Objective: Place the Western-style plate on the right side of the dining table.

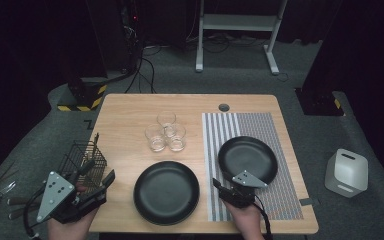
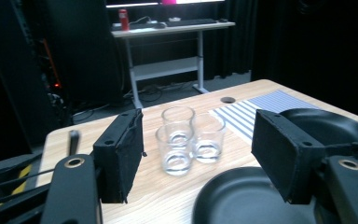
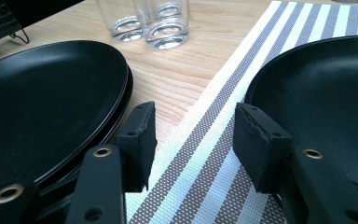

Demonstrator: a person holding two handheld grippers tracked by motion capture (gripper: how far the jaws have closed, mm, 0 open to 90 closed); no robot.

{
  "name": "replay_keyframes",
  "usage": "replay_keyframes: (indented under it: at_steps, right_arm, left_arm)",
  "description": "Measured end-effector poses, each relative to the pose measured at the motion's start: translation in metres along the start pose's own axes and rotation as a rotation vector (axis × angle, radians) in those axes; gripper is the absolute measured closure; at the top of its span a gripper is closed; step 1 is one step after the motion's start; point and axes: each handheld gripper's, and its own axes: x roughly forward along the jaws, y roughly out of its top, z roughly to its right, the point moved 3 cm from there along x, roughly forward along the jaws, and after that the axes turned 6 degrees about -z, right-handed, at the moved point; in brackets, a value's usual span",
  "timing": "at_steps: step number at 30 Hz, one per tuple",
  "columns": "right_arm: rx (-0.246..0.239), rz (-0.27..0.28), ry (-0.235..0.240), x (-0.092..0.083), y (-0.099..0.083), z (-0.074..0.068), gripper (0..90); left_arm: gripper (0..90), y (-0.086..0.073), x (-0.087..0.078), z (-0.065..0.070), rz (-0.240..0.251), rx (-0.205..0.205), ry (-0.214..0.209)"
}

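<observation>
- Table (image 1: 125, 107): three glasses (image 1: 166, 132) clustered just above centre, touching one another.
- Plate (image 1: 166, 192) at 6 o'clock of the glasses, near the front edge.
- Striped mat (image 1: 220, 127) at 3 o'clock of the glasses; second plate (image 1: 247, 157) lies on it, at 2 o'clock of the first plate.
- Wire basket (image 1: 82, 160) at 9 o'clock of the first plate, on the table's left edge.
- Left gripper (image 1: 97, 192) at 6 o'clock of the basket; right gripper (image 1: 220, 189) on the mat, at 7 o'clock of the second plate.

Around the wooden table (image 1: 130, 112), a white canister (image 1: 346, 172) sits on the grey carpet off its right edge, a white-legged desk frame (image 1: 237, 22) stands beyond its far edge, and yellow-black hazard striping (image 1: 82, 104) marks a base off its far-left corner.
</observation>
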Motion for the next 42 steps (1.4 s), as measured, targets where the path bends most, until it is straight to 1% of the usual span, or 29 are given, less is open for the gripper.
replay_keyframes:
  at_steps: [4, 7, 14, 17, 24, 31, 37, 42]
  right_arm:
    - [0.005, 0.001, 0.0, 0.0, 0.0, 0.001, 49.5]
    - [0.007, 0.0, -0.001, 0.0, 0.0, 0.0, 49.5]
    - [0.0, -0.004, -0.007, 0.001, -0.001, 0.001, 49.6]
    - [0.002, -0.008, -0.007, 0.002, -0.001, 0.001, 49.6]
    - [0.003, -0.006, -0.009, 0.001, -0.002, 0.002, 49.6]
    - [0.003, -0.008, -0.006, 0.002, -0.002, 0.002, 50.5]
    - [-0.006, -0.007, -0.005, 0.001, -0.002, 0.001, 52.5]
    - [0.025, -0.009, 0.01, 0.001, -0.002, 0.003, 52.1]
  left_arm:
    - [33.5, -0.006, -0.006, -0.009, -0.005, -0.015, 0.016]
    - [33.4, -0.011, -0.009, -0.014, -0.009, -0.031, 0.02]
    - [33.3, -0.021, -0.012, -0.021, -0.014, -0.037, 0.035]
    - [33.2, -0.025, -0.013, -0.023, -0.021, -0.042, 0.032]
    - [33.3, -0.034, -0.014, -0.023, -0.035, -0.047, 0.02]
    - [33.3, -0.04, -0.015, -0.023, -0.04, -0.053, 0.006]
    - [33.4, -0.046, -0.019, -0.023, -0.045, -0.051, 0.008]
    - [33.3, -0.051, -0.019, -0.023, -0.056, -0.05, 0.012]
